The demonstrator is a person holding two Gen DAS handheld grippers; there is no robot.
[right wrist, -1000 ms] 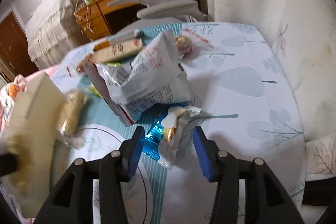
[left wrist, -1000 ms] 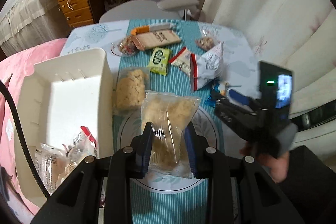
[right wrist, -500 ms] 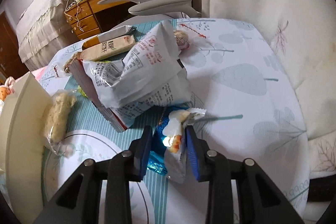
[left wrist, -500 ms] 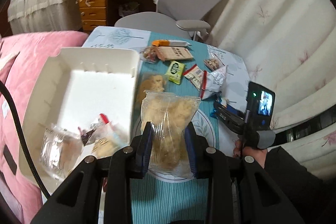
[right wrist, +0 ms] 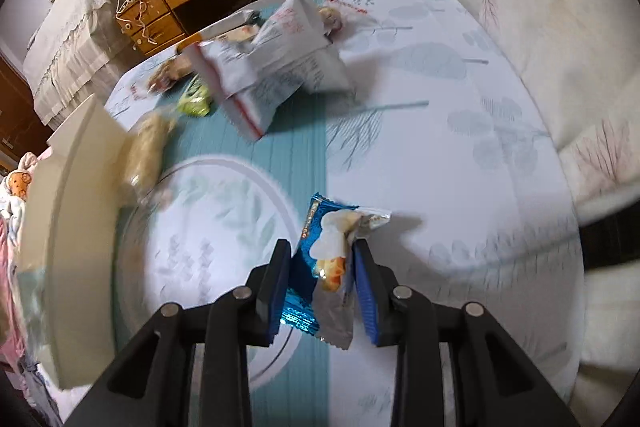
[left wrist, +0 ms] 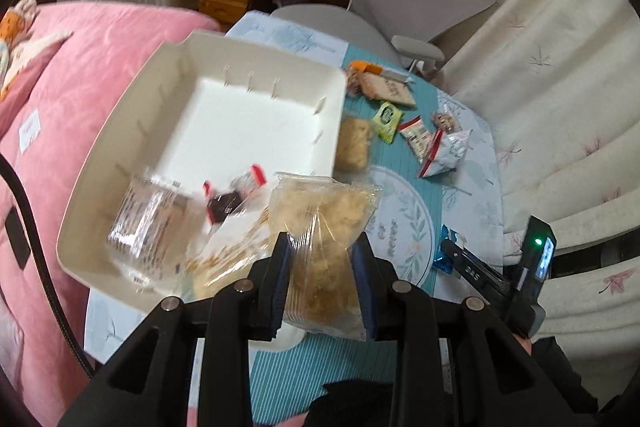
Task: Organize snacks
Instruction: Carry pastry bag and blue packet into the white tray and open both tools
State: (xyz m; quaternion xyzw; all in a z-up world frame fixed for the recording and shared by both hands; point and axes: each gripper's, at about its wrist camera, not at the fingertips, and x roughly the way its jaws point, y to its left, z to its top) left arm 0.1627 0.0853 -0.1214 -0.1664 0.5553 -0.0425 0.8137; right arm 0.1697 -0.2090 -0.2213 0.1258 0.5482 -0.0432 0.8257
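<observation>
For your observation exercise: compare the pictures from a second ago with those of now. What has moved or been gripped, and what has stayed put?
The left gripper, still shut on the clear bag of crisps, has carried it left to the rim of the white box. The right gripper closed on the blue packet and lifted it off the table. The other snacks on the table and those in the box stayed put.

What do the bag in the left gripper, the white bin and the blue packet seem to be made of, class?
Bag: thin clear plastic film, glossy; the pale snack shows through and it creases.
Bin: likely moulded plastic, matte off-white, with smooth rounded walls and slots.
Blue packet: probably metallised foil film, shiny, crinkled, with a crimped edge.
</observation>
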